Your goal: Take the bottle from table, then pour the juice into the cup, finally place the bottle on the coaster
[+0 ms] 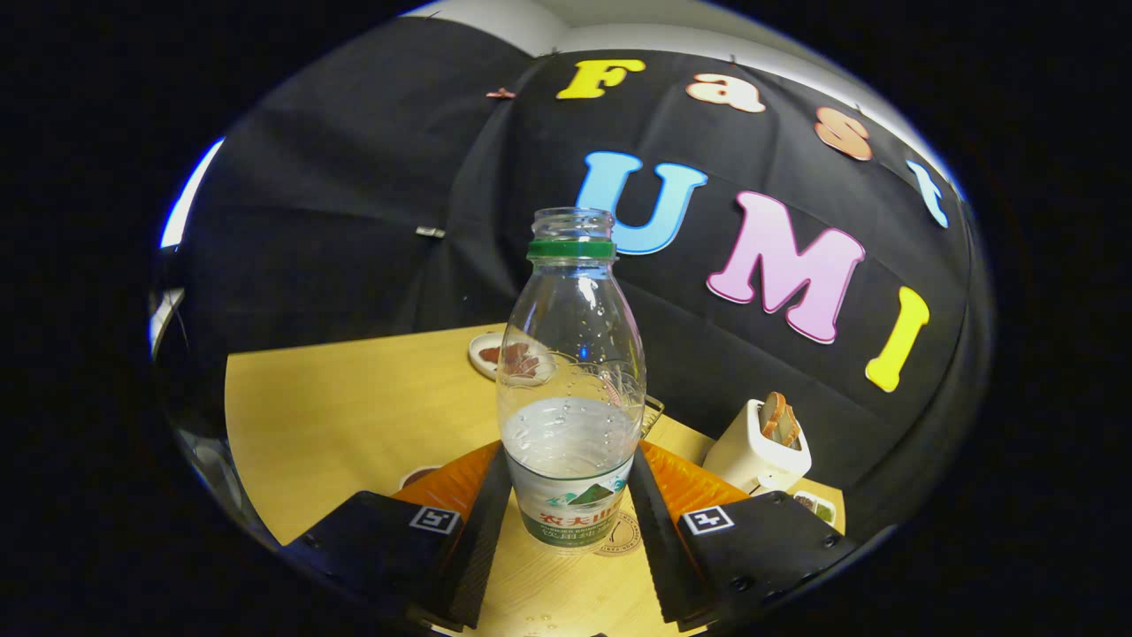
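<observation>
While level above table [354, 416], hand-held gripper [570, 495] fingers clamp upright uncapped bottle [570, 372] at label

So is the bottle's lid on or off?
Off. The bottle, upright between the gripper fingers, shows an open mouth above its green ring.

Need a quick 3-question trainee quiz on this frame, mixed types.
1. True or false: the bottle has its cap on.
2. Where is the bottle relative to the gripper? A) between its fingers B) far beyond them C) lying flat beside them
3. Fill in: the white toaster holds slices of ____.

Key: 1 false, its neck is open. 2 A, both fingers press its sides. 3 bread.
</observation>
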Demonstrator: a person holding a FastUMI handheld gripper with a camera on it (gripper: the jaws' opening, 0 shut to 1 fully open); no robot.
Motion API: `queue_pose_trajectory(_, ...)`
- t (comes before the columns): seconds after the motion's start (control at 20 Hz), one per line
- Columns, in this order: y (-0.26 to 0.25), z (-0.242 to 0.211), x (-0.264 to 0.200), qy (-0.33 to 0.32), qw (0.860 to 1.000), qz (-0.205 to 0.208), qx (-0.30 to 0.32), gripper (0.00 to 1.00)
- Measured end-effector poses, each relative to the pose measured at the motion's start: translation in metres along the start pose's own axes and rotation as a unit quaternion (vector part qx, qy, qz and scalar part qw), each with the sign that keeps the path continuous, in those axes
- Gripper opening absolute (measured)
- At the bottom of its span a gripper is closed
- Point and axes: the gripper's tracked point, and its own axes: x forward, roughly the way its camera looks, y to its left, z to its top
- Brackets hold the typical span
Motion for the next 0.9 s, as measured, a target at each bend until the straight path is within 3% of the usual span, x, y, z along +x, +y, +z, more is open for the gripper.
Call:
queue_pose_trajectory(0.25,-0.042,-0.011,0.030,-0.022,0.996,-0.038,0.082,0.76)
queue_pose_trajectory(0.55,-0.079,-0.067,0.059,-0.004,0.991,-0.088,0.104,0.77)
queue_pose_trajectory(0.9,-0.089,-0.106,0.080,0.017,0.988,-0.102,0.116,0.77)
